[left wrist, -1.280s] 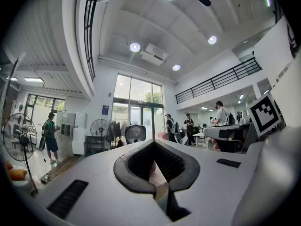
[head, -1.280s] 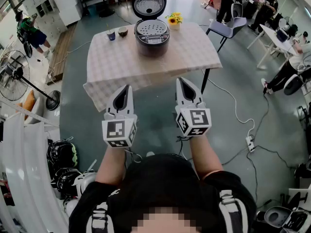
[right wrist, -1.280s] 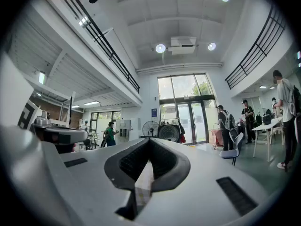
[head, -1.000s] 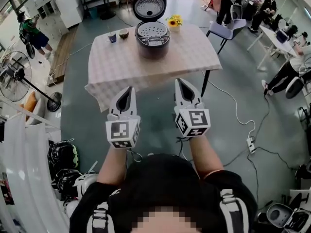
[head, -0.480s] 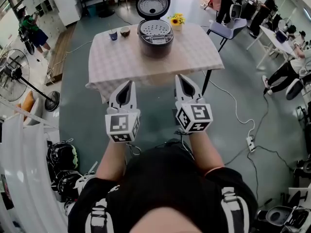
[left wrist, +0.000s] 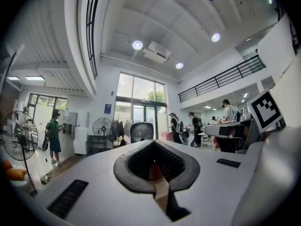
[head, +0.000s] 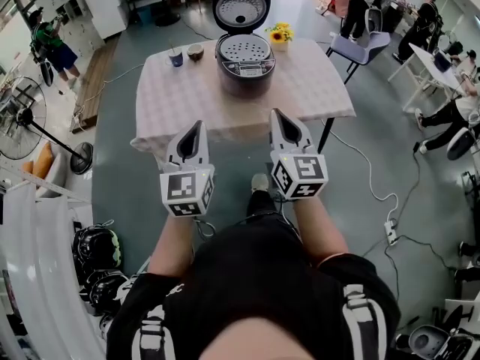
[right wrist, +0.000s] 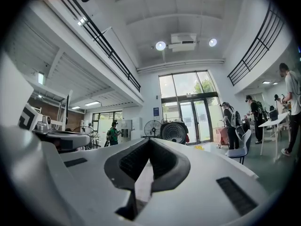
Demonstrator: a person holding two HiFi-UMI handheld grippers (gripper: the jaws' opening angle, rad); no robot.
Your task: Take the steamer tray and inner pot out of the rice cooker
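A person stands just short of the desk (head: 176, 100), holding both pairs of tongs out level toward it. The left tongs (head: 196, 128) and right tongs (head: 277, 118) are clenched tight, jaws together, gripping nothing and touching nothing. On the desk's far half the rice cooker (head: 245, 67) sits with its lid (head: 241, 6) raised. The perforated steamer tray (head: 244, 49) rests in its mouth, hiding the inner pot.

Tabletop (head: 180, 100) under a pale checked cloth, open rice cooker (head: 244, 72) at twelve o'clock, sunflowers (head: 281, 33) at the cooker's two o'clock, bowl (head: 195, 51) and dark cup (head: 175, 57) at its nine o'clock
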